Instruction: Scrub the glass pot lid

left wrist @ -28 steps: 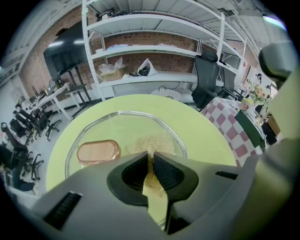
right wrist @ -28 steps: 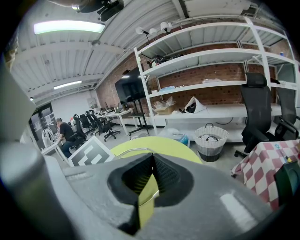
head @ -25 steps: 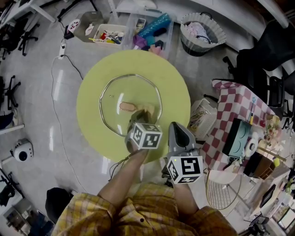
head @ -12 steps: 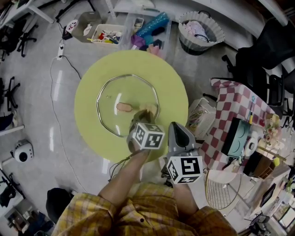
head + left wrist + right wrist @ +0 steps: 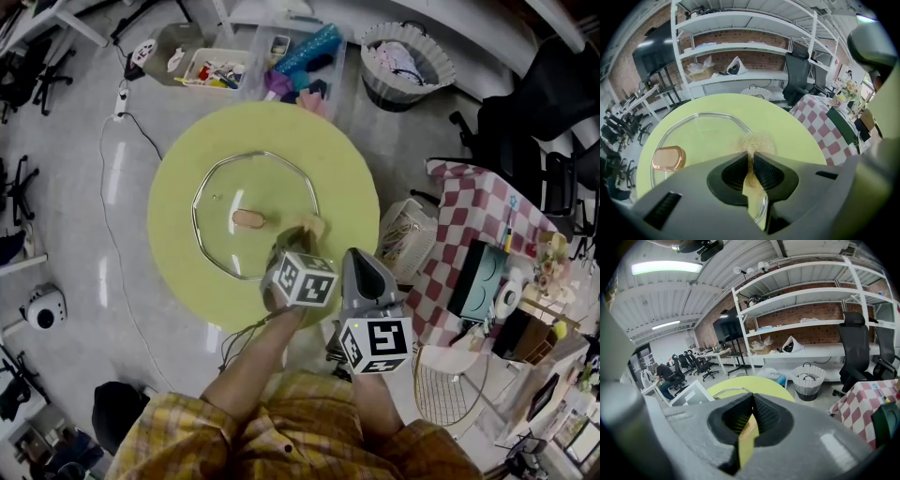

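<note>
Item: clear scalloped glass pot lid, copper-pink knob, flat on round yellow-green table, just ahead of and under L gripper tips.
L gripper: jaws pinched on tan fibrous scrub pad; pad touches lid's near edge.
R gripper: jaws together, nothing btwn, beside L gripper, off lid.
Status, we judge: scrub mid-way; lid beyond tips prob. left.

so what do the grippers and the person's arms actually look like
The left gripper and right gripper are smooth grey moulded shells, each with two black ribbed jaw pads set in a V-shaped notch. Each carries a white cube with black square markers: the left cube and the right cube. The person wears a yellow plaid shirt that leaves the forearms bare.
</note>
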The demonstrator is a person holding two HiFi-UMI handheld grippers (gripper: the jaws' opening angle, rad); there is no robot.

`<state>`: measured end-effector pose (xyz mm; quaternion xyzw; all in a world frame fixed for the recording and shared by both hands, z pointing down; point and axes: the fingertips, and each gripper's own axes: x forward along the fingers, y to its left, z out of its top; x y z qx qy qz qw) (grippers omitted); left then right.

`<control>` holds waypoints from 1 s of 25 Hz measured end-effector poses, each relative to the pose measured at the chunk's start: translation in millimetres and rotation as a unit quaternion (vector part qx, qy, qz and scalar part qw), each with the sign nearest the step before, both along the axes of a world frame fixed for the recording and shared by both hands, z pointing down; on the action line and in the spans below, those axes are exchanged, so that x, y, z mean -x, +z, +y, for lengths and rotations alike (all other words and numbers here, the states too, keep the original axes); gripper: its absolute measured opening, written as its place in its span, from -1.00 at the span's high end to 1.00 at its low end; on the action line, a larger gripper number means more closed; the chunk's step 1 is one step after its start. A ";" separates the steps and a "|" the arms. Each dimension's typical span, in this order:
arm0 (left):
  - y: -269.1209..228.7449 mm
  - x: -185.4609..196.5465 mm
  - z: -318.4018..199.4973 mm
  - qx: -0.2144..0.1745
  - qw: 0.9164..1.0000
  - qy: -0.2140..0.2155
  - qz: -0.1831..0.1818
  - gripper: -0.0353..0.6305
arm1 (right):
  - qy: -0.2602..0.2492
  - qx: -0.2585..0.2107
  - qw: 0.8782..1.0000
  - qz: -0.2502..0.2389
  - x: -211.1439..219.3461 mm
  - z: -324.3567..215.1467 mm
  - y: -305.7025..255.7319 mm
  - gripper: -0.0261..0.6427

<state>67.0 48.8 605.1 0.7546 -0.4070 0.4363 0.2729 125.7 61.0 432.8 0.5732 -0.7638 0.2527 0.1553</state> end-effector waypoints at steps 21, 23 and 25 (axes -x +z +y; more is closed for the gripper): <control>0.6 10.2 29.0 0.021 0.999 0.000 0.030 0.81 | -0.014 -0.005 1.000 0.004 24.8 9.2 -3.7 0.93; -0.3 12.6 31.1 0.022 0.999 -0.003 0.034 0.81 | -0.017 -0.005 1.000 0.004 28.2 10.5 -4.8 0.93; -1.1 15.6 33.3 0.023 0.999 -0.006 0.037 0.81 | -0.019 -0.006 1.000 0.005 31.0 11.4 -5.9 0.93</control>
